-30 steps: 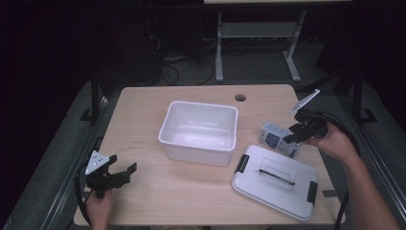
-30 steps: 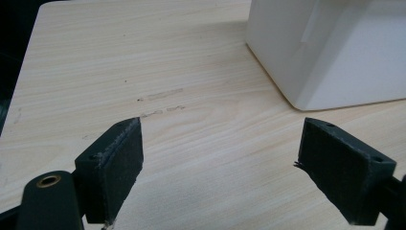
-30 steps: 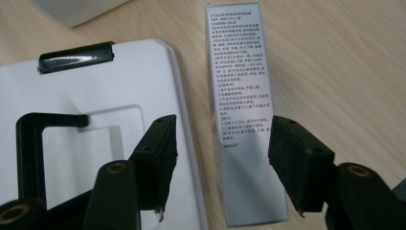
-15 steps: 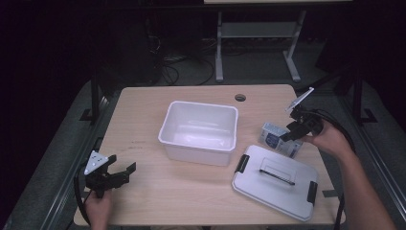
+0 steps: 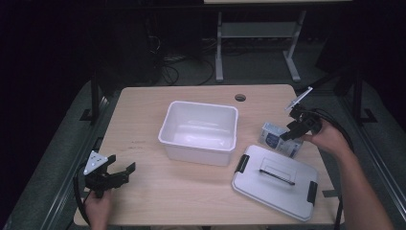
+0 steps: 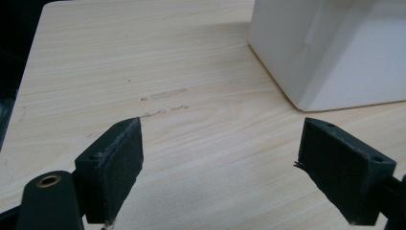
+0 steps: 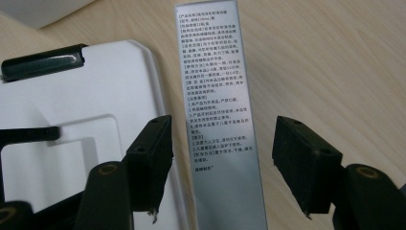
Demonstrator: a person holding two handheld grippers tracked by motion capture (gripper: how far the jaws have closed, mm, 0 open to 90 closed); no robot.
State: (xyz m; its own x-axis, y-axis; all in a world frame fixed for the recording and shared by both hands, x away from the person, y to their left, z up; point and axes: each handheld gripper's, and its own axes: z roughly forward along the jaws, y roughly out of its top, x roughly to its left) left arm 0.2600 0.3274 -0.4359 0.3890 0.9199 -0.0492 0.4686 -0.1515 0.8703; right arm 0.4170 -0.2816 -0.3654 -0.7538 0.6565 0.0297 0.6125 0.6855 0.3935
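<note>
A small silver box (image 5: 276, 137) with blue print lies on the table, right of the white bin (image 5: 168, 125). My right gripper (image 5: 288, 133) hangs over the box's right end, held by a hand coming in from the right. In the right gripper view the box (image 7: 215, 120) shows fine printed text on its silver face. It runs lengthwise between my right gripper's (image 7: 224, 143) open jaws, with a gap on each side. My left gripper (image 5: 122, 166) stands open low over the table's front left corner. Between the jaws of my left gripper (image 6: 220, 153) is only bare wood.
The bin's grey lid (image 5: 275, 181), with black latches and a handle, lies flat at the front right, its edge just beside the box (image 7: 95, 120). The bin's corner (image 6: 330, 48) stands ahead and right of the left gripper. A cable hole (image 5: 240, 97) sits near the far edge.
The right gripper has edged a little leftward over the silver box. The box, bin, lid and left gripper have kept their places.
</note>
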